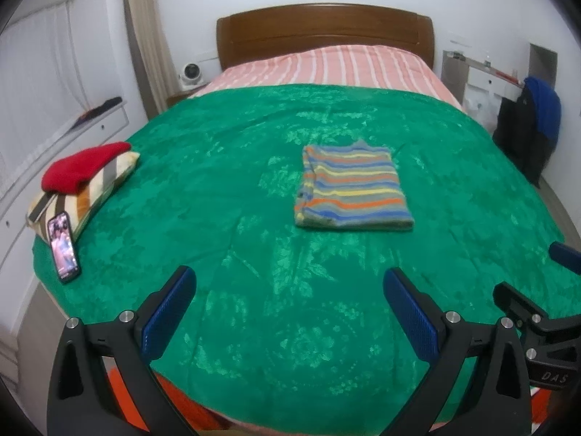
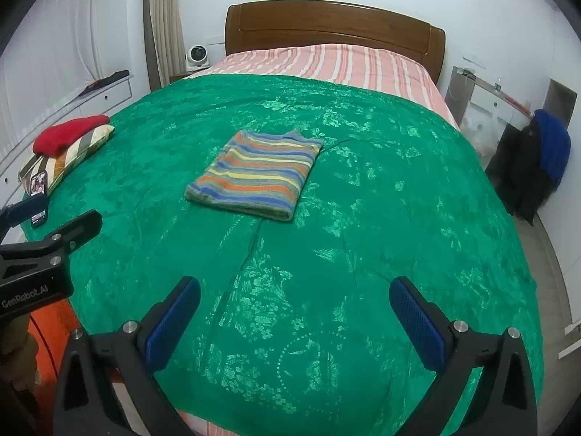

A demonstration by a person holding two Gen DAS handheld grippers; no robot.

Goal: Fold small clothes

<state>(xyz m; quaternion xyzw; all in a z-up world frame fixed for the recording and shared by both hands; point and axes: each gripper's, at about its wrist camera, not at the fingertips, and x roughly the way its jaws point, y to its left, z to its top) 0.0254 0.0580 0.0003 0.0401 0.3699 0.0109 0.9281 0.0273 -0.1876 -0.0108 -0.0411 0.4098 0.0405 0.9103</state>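
A striped garment (image 1: 352, 189) (image 2: 258, 174) in blue, orange, yellow and grey lies folded into a neat rectangle in the middle of the green bedspread (image 1: 254, 261) (image 2: 381, 236). My left gripper (image 1: 288, 283) hovers near the bed's front edge, well short of the garment, open with nothing between its blue pads. My right gripper (image 2: 294, 292) is likewise open and empty, back from the garment. Each gripper's body shows at the edge of the other's view.
A striped pillow (image 1: 90, 196) with a folded red garment (image 1: 81, 169) on it sits at the bed's left edge, a phone (image 1: 64, 247) leaning against it. A wooden headboard (image 1: 325, 31) stands at the far end, and dark and blue clothes (image 1: 533, 123) hang at the right.
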